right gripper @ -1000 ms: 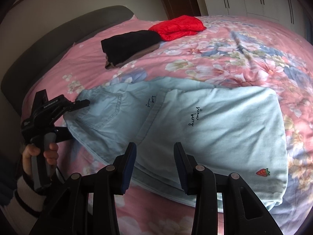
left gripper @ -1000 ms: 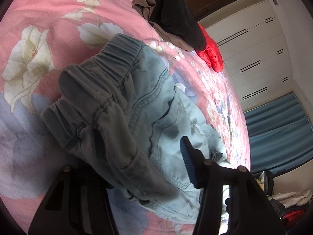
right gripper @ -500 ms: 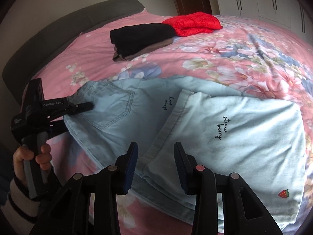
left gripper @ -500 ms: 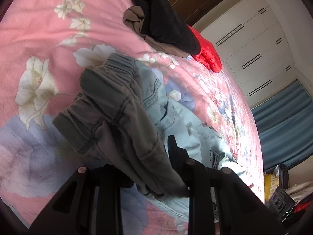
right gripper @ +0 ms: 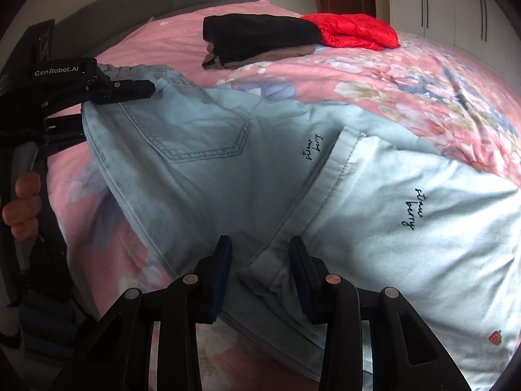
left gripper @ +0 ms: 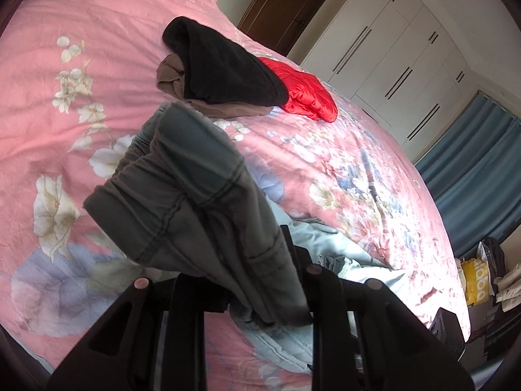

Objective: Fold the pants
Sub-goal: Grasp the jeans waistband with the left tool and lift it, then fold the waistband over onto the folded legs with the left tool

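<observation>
Light blue denim pants (right gripper: 202, 169) lie across the pink floral bed, the legs folded over toward the right, with "straw berry" lettering and a strawberry patch. My left gripper (right gripper: 143, 89) is shut on the waistband and holds it lifted off the bed at the left. In the left wrist view the waistband (left gripper: 195, 202) drapes over my left gripper (left gripper: 260, 293) and hides the fingertips. My right gripper (right gripper: 260, 273) is open, its fingers on either side of the folded leg hem (right gripper: 270, 267) near the bed's front edge.
A folded black and brown garment pile (right gripper: 257, 39) and a red padded jacket (right gripper: 351, 29) lie at the far side of the bed (right gripper: 423, 78). A grey headboard (right gripper: 146, 3), white wardrobes (left gripper: 390, 49) and blue curtains (left gripper: 472, 176) surround it.
My left gripper has lifted the waistband higher and carried it toward the legs. My right gripper has moved closer to the folded hem, staying open.
</observation>
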{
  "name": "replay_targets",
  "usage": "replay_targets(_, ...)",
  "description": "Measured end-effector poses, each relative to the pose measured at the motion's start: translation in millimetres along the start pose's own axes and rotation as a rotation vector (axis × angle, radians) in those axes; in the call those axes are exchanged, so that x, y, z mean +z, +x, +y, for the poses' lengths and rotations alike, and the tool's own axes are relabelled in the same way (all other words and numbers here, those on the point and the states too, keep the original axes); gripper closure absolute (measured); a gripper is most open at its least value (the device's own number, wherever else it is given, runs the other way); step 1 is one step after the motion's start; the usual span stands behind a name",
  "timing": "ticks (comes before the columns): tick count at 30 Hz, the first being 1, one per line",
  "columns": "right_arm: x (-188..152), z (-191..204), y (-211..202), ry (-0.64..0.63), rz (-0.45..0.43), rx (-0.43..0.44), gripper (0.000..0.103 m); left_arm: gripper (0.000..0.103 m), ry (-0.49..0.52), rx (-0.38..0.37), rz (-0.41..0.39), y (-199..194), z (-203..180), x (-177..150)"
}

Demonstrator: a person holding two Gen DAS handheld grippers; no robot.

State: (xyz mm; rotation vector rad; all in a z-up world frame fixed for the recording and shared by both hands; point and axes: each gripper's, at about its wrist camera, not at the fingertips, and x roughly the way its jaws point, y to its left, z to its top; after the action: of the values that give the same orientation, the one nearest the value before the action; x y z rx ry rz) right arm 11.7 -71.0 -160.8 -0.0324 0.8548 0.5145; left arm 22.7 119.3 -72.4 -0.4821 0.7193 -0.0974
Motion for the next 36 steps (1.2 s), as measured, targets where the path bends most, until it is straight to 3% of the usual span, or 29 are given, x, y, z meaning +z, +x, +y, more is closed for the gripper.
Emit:
replay_targets(11,-4,-34,-40,0.164,-0.092,0.069,0.063,0.081,0.151,-0.034,-0.023,-4,-60,6)
replay_targets(14,-5,-53,-53,0.237,-0.128,0.083,0.057,0.081,0.204,-0.049,-0.021,-5,-79,4)
replay_targets(19,-9,-87,-66,0.36,-0.155,0.1,0.056,0.081,0.355,-0.062,-0.015,7,-119,2)
replay_targets(23,-18,-104,-78,0.438,-0.186,0.141,0.056,0.081,0.515,-0.075,0.011,14,-154,-18)
replay_targets(26,-28,-125,-87,0.54,-0.214,0.194,0.05,0.081,0.619,-0.078,0.039,21,-173,-36)
replay_targets(31,-47,-160,-97,0.712,-0.275,0.232,0.044,0.08,0.761,-0.077,0.109,39,-186,-76)
replay_targets(36,-75,-191,-91,0.931,-0.311,0.378,0.043,0.079,0.885,-0.059,0.193,63,-196,-107)
